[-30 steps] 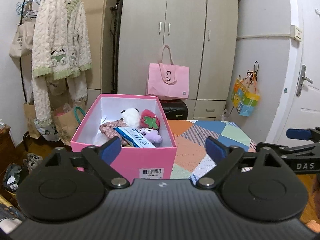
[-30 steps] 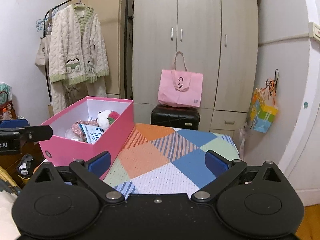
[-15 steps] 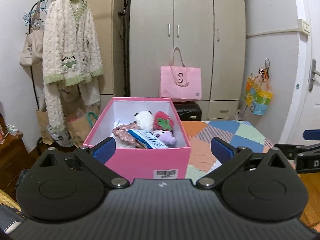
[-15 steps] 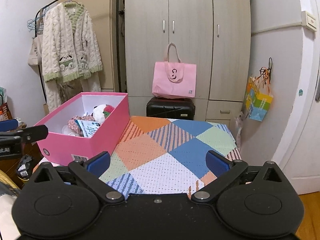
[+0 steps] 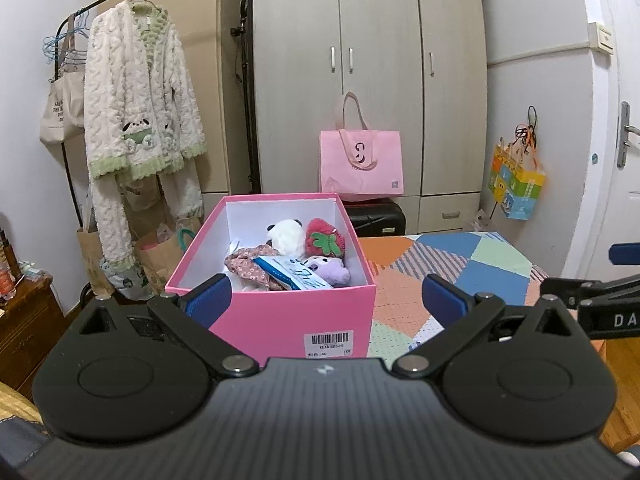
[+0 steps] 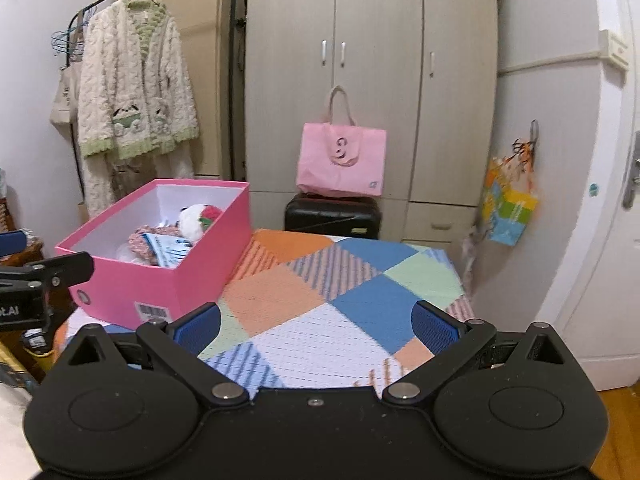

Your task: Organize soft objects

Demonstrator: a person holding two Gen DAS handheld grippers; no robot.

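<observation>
A pink box (image 5: pixel 276 320) stands on the patchwork cloth (image 6: pixel 320 300) of a table. Inside lie a white panda plush (image 5: pixel 285 233), a red strawberry plush (image 5: pixel 323 236), a purple plush (image 5: pixel 332 270), a floral fabric piece (image 5: pixel 248 264) and a blue-white packet (image 5: pixel 292 274). My left gripper (image 5: pixel 326 298) is open and empty, just in front of the box. My right gripper (image 6: pixel 316 322) is open and empty above the cloth, to the right of the box (image 6: pixel 160 276).
A wardrobe (image 5: pixel 368 80) stands behind the table, with a pink tote bag (image 5: pixel 360 166) on a black suitcase (image 5: pixel 376 218). A fluffy robe (image 5: pixel 136 120) hangs on a rack at left. A colourful bag (image 5: pixel 516 184) hangs by the door at right.
Both grippers have drawn back and risen a little from the box and table. Both stay open and empty. The box contents have not moved.
</observation>
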